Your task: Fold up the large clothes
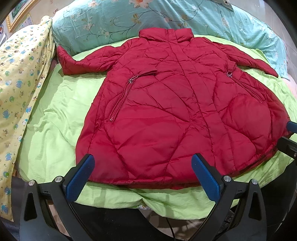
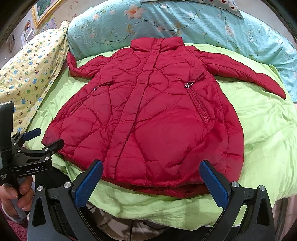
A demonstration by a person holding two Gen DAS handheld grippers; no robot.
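A red quilted coat [image 1: 167, 111] lies flat and front up on a lime green sheet [image 1: 55, 129], collar at the far end and both sleeves spread sideways. My left gripper [image 1: 143, 157] hovers open over the near hem, left of the coat's middle, with nothing between its blue pads [image 1: 81, 176]. My right gripper [image 2: 151, 163] is open too, above the near hem of the coat [image 2: 157, 120] on its right half. The right wrist view shows the left gripper [image 2: 44, 139] at the coat's near left corner, held by a hand [image 2: 16, 196].
A teal floral quilt [image 1: 148, 18] is bunched along the far side of the bed. A yellow cartoon-print blanket [image 1: 20, 74] runs down the left side. A gold-framed picture [image 2: 44, 11] hangs on the wall beyond. The sheet's near edge [image 2: 148, 209] drops off just below the hem.
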